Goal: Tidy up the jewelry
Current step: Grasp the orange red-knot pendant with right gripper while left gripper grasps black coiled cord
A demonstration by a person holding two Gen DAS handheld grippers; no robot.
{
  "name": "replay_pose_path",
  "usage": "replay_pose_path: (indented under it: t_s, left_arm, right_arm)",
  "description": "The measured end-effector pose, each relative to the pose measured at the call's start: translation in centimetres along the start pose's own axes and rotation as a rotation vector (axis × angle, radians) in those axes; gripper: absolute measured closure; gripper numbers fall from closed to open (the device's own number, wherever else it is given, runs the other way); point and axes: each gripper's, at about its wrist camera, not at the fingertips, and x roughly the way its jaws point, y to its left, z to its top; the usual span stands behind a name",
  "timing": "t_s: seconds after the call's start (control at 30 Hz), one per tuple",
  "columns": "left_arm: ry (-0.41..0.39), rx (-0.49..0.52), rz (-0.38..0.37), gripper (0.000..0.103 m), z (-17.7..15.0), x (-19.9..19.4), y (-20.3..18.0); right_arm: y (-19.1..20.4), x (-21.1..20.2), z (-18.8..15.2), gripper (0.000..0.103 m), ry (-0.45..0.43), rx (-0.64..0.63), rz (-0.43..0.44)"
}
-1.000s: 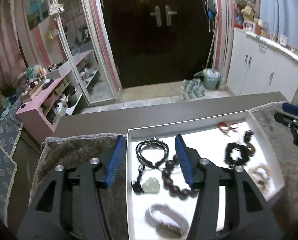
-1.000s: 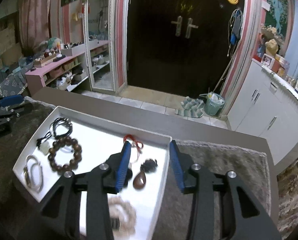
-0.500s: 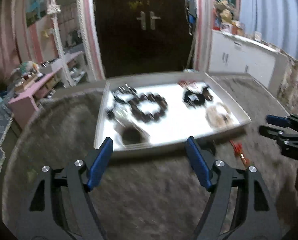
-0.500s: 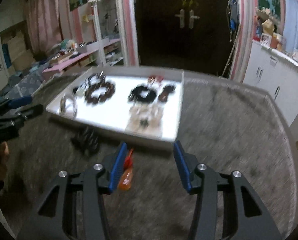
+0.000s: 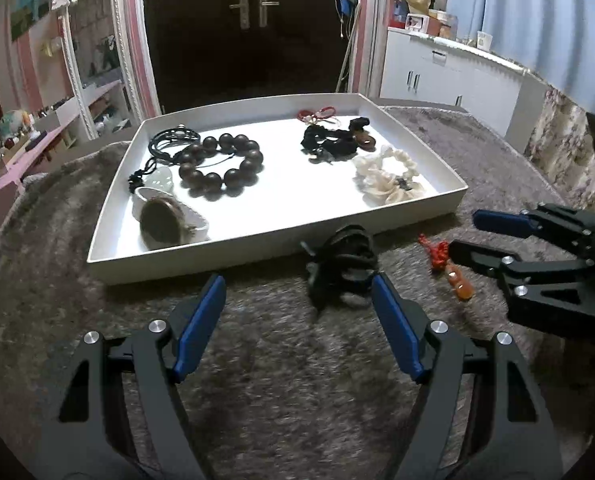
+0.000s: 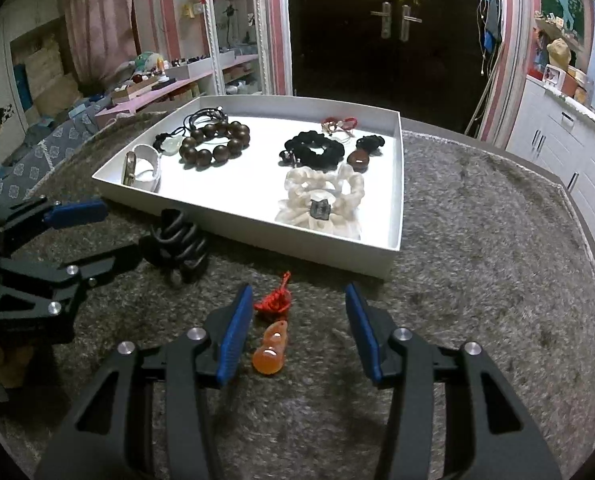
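While both the left gripper and right gripper stand released, holding nothing, align each before clamping. The coiled black cord bracelet and orange gourd pendant with red knot lie on the grey rug, just outside the shallow white rectangular tray's near wall; centre each between the jaws.

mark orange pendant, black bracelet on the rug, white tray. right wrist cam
orange pendant (image 6: 270,350): right wrist view, on its body.
black bracelet (image 6: 179,242): right wrist view, on its coils.
white tray (image 6: 321,250): right wrist view, near wall.

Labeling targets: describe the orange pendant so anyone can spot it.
Find the white tray on the grey rug. Just outside its near wall, between the right claw fingers, lies the orange pendant: glossy, gourd-shaped, with a red knot, unlike the black bracelet beside it.
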Motion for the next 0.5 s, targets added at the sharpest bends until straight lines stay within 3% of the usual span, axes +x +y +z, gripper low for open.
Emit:
replay_pose_path:
  t_s: [0.1, 0.5]
  left_arm:
    - [0.000, 0.009, 0.005, 0.028, 0.2, 0.3, -0.5]
    - [0.017, 0.001, -0.014, 0.028, 1.4, 2.3, -2.4]
  right_arm:
    - [-0.1, 0.3, -0.1, 0.062, 0.011, -0.004, 0.008]
    - [-1.4, 0.0, 0.1, 0.062, 0.009, -0.006, 0.004]
